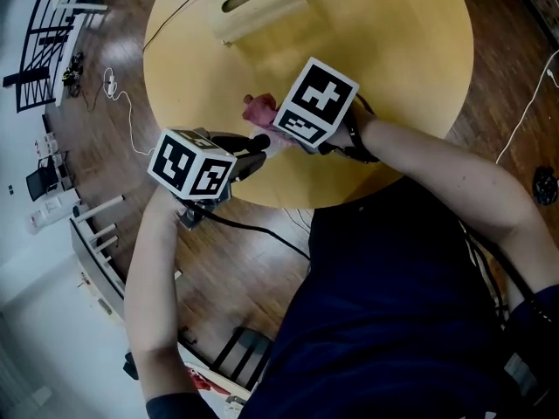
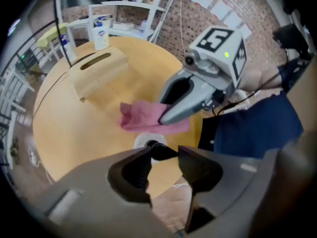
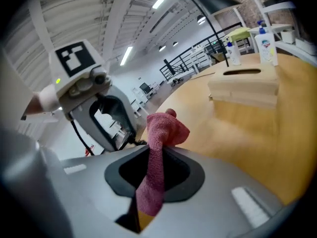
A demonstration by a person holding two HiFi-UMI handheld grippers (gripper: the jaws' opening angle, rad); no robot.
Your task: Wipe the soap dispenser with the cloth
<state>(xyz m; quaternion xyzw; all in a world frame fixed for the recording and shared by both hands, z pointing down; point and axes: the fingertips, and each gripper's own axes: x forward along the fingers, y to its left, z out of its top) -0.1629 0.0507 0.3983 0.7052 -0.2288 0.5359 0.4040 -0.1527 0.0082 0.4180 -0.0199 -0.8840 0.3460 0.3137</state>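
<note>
The left gripper (image 2: 163,155) has its fingers narrowed onto the black pump head of the soap dispenser (image 2: 142,142), which sits between them and looks pinched from both sides. The right gripper (image 3: 157,157) has its fingers clamped on the pink cloth (image 3: 166,128), with a bunched end poking out in front. That bunch hangs just beyond the dispenser (touching or not, I cannot tell). The edge of the counter (image 1: 393,51) runs close by the dispenser, and a wooden box (image 1: 258,7) sits well beyond it. To wipe well, steady the pump from above, press the bunch against the body and stroke round it, pushing away from that edge.
</note>
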